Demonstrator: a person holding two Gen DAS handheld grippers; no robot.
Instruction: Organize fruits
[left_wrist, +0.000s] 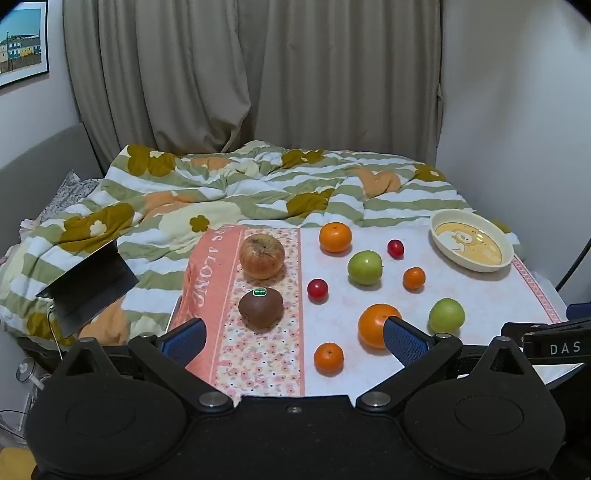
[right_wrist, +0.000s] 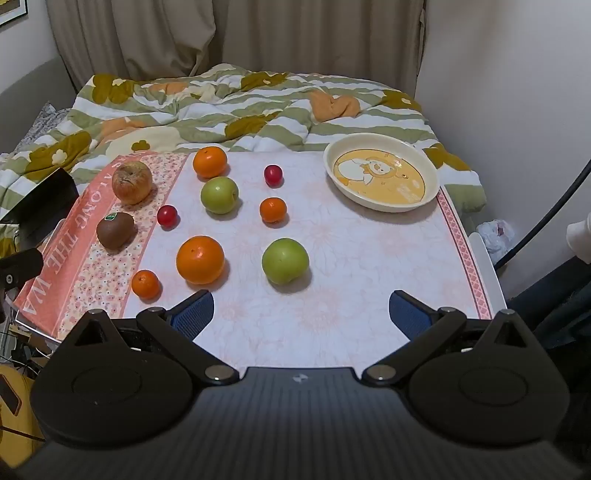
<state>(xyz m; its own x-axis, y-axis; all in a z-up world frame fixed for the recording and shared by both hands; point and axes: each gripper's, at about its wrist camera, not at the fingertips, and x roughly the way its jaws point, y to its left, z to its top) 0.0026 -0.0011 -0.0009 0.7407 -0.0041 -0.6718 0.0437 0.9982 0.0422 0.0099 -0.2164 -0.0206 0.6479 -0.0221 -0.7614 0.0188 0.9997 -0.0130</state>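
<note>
Since every fruit lies loose on the table (right_wrist: 351, 258) and the plate (right_wrist: 384, 206) at the far right holds nothing, the organizing looks not yet begun; all ten pieces appear left to sort or gather, though the sorting scheme cannot be told.

The table wears a smooth, pale floral cloth with a pink patterned band down its left side. The plate is a shallow cream oval with a glossy yellow cartoon print inside.

On the pink band at the far left sits a wrinkled, dull reddish apple (right_wrist: 132, 182), with a matte brown kiwi (right_wrist: 115, 229) bearing a green sticker just nearer. A big, glossy, dimpled orange (right_wrist: 200, 259) sits near left of centre, a smooth green apple (right_wrist: 285, 261) to its right. Farther back are a second green apple (right_wrist: 219, 194) and a medium orange (right_wrist: 209, 161). Two small tangerines follow, one central (right_wrist: 273, 209), one near left (right_wrist: 146, 283). Smallest are two shiny red plums or cherry tomatoes, one left (right_wrist: 167, 215), one far (right_wrist: 273, 175).

The left gripper (left_wrist: 293, 338) and the right gripper (right_wrist: 301, 314) both hover at the near edge, blue textured pads spread wide, gripping nothing.
</note>
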